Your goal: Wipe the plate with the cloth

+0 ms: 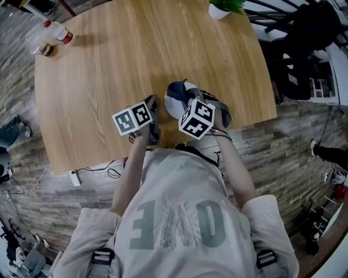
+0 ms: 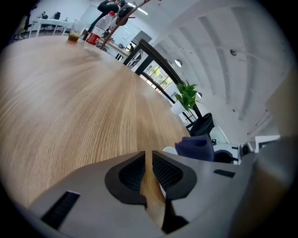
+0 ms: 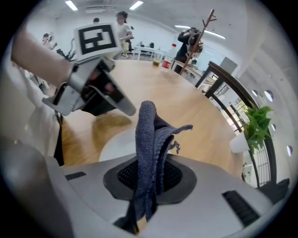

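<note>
A white plate (image 1: 173, 107) lies on the round wooden table (image 1: 109, 70) near its front edge. A dark blue cloth (image 3: 150, 139) stands pinched between the jaws of my right gripper (image 3: 149, 173), which is shut on it above the plate (image 3: 116, 142). In the head view the cloth (image 1: 181, 91) bunches over the plate, in front of the right gripper (image 1: 191, 102). My left gripper (image 2: 149, 160) hovers just left of the plate (image 2: 170, 150), its jaws a narrow slit apart with only table wood showing between them. It also shows in the head view, left gripper (image 1: 153, 106), and in the right gripper view, left gripper (image 3: 125, 108).
A clear bottle with a red cap (image 1: 57, 32) and a small cup (image 1: 47, 50) stand at the table's far left. A potted plant (image 1: 222, 7) sits at the far edge. A dark chair (image 1: 304, 54) stands right of the table. People stand in the far background.
</note>
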{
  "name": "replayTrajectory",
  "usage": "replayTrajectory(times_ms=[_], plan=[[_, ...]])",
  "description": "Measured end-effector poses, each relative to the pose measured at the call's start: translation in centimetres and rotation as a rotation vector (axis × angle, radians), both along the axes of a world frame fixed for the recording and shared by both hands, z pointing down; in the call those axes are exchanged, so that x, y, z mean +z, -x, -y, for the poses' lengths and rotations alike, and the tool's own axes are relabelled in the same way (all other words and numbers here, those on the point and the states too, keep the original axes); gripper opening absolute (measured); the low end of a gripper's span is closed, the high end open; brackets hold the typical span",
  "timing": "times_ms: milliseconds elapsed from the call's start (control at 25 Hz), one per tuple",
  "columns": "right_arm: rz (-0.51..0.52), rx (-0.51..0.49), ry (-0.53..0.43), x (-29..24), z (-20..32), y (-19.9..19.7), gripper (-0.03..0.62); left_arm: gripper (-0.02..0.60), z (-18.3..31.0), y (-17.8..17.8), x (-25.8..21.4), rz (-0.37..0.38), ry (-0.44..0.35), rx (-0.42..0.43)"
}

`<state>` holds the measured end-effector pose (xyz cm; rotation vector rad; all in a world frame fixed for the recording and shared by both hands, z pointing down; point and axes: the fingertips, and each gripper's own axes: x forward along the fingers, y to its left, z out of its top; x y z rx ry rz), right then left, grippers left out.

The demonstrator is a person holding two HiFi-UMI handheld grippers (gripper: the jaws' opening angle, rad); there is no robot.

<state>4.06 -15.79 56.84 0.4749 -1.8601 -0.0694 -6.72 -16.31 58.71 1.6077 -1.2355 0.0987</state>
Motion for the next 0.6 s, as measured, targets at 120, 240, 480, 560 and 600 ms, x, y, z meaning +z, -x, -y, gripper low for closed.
replayTrajectory(times_ms=[120,240,480,560,600], plan=[[-0.029,0.062,-0.031,0.1,3.3,-1.3,0.061,0.050,-0.5,0.0,0.3,0.023,0.010,0.014],[-0.067,0.046,-0.035,0.8,4.4,-0.9,0.060,0.043,-0.9,0.5,0.9,0.027,0.025,0.005],[-0.105,-0.018,-0.023,2.0,3.4,0.8,0.060,0.038,-1.0,1.3,1.0,0.019,0.032,-0.021],[-0.111,-0.047,-0.017,2.2,2.5,1.3,0.061,0.038,-1.0,1.5,1.0,0.019,0.032,-0.024],[-0.109,-0.060,-0.010,2.2,1.9,1.7,0.061,0.038,-1.0,1.6,1.0,0.019,0.031,-0.025]])
